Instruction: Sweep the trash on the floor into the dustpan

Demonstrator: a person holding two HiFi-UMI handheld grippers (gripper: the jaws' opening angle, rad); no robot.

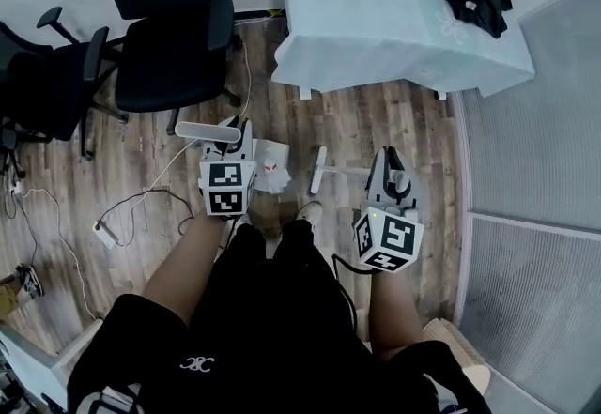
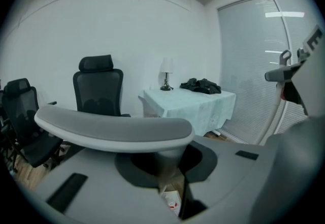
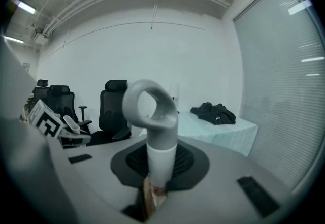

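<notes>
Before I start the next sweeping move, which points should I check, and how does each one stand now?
1. Left gripper shut on the dustpan handle: ok.
2. Right gripper shut on the broom handle: ok.
3. Trash found: white crumpled paper lies on the floor between the grippers: ok.
4. Dustpan mouth low and facing the paper: cannot tell, the pan is hidden.
5. Sweeping path free: not ok, a cable lies close to the left.
</notes>
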